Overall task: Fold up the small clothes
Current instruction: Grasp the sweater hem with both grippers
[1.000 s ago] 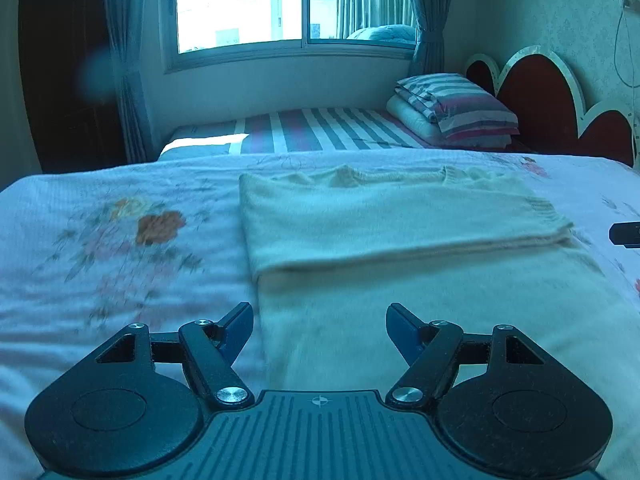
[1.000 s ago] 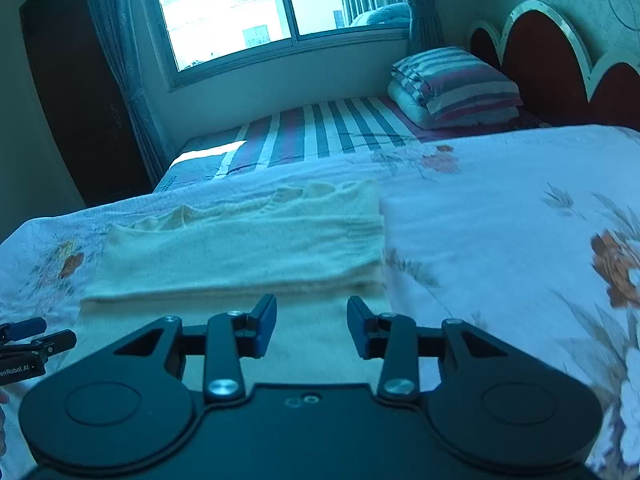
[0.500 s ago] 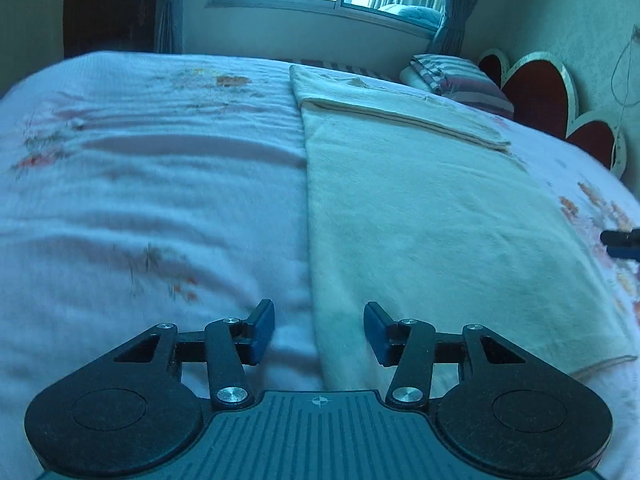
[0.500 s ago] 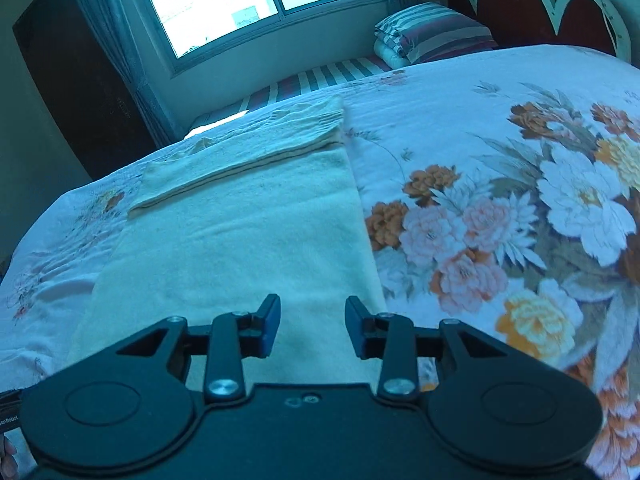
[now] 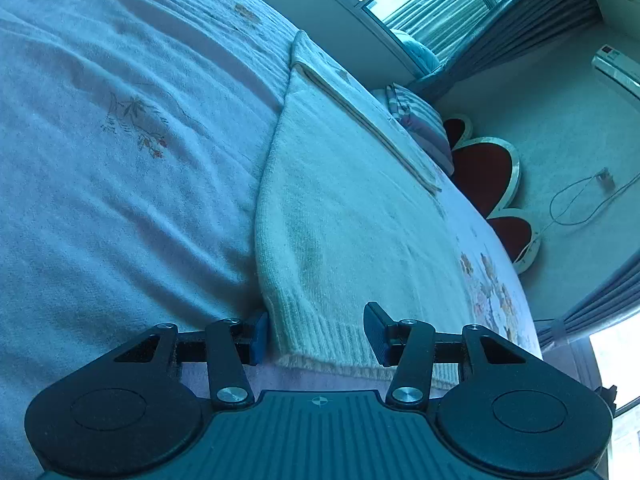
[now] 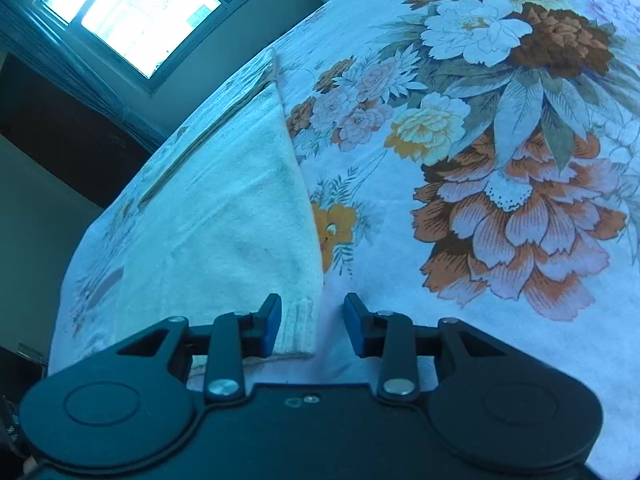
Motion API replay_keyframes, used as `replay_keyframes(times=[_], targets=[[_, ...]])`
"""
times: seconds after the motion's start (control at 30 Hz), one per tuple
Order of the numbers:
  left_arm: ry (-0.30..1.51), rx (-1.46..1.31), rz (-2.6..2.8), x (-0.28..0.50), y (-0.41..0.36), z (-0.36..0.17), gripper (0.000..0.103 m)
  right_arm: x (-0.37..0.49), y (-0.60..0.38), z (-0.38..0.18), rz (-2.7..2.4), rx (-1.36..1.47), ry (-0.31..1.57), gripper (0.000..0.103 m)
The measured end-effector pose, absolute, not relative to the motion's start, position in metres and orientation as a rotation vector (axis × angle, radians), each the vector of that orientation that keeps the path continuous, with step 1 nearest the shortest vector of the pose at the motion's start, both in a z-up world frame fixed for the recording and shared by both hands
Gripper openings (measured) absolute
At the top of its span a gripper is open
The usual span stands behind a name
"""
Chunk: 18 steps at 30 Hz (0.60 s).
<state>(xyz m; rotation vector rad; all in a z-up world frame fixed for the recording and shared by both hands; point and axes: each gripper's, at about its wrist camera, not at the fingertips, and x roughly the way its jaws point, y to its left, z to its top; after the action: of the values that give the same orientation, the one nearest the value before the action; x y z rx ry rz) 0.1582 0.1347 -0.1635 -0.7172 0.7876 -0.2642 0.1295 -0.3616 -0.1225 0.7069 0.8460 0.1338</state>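
Cream knit sweater (image 5: pixel 352 216) is laid flat on the bedspread (image 5: pixel 120 168), long and rectangular, ribbed hem nearest both cameras, far end already folded over into a thicker band. Fabric is fuzzy, with faint vertical creases; the bedspread is a soft, wrinkled weave with large floral print (image 6: pixel 516 208) on the right side.

Left gripper (image 5: pixel 316 334) is spread wide — the hem's left corner sits between its jaws, left pad just outside the sweater's side edge, right pad over the ribbing. Right gripper (image 6: pixel 312 326) is also spread, straddling the hem's right corner (image 6: pixel 304 332): left pad above the knit, right pad above bare bedspread. Actual contact cannot be told.

Open bedspread is seen on both outer sides of the sweater. Headboard (image 5: pixel 488 172) and pillows (image 5: pixel 420 124) lie well beyond the folded end.
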Motion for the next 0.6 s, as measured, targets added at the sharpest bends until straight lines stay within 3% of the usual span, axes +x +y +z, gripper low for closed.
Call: replay_keyframes(times=[0.03, 0.07, 0.13, 0.3, 0.33, 0.37, 0.6], targets=[[0.787, -0.725, -0.27, 0.16, 0.134, -0.165, 0.046, 0.131, -0.362, -0.124, 0.15, 0.726, 0.849, 0.035], [0.794, -0.72, -0.268, 0.161, 0.133, -0.166, 0.034, 0.134, -0.363, -0.126, 0.168, 0.74, 0.855, 0.032], [0.807, -0.712, -0.272, 0.162, 0.129, -0.169, 0.027, 0.138, -0.363, -0.13, 0.2, 0.762, 0.863, 0.03], [0.797, -0.703, -0.266, 0.165, 0.123, -0.17, 0.027, 0.146, -0.361, -0.139, 0.249, 0.799, 0.863, 0.013], [0.797, -0.698, -0.264, 0.166, 0.123, -0.169, 0.021, 0.148, -0.36, -0.139, 0.251, 0.792, 0.864, 0.007], [0.798, -0.687, -0.251, 0.165, 0.123, -0.169, 0.004, 0.15, -0.357, -0.139, 0.247, 0.773, 0.859, 0.006], [0.755, -0.653, -0.232, 0.151, 0.125, -0.162, 0.004, 0.142, -0.353, -0.107, 0.27, 0.64, 0.799, 0.005]])
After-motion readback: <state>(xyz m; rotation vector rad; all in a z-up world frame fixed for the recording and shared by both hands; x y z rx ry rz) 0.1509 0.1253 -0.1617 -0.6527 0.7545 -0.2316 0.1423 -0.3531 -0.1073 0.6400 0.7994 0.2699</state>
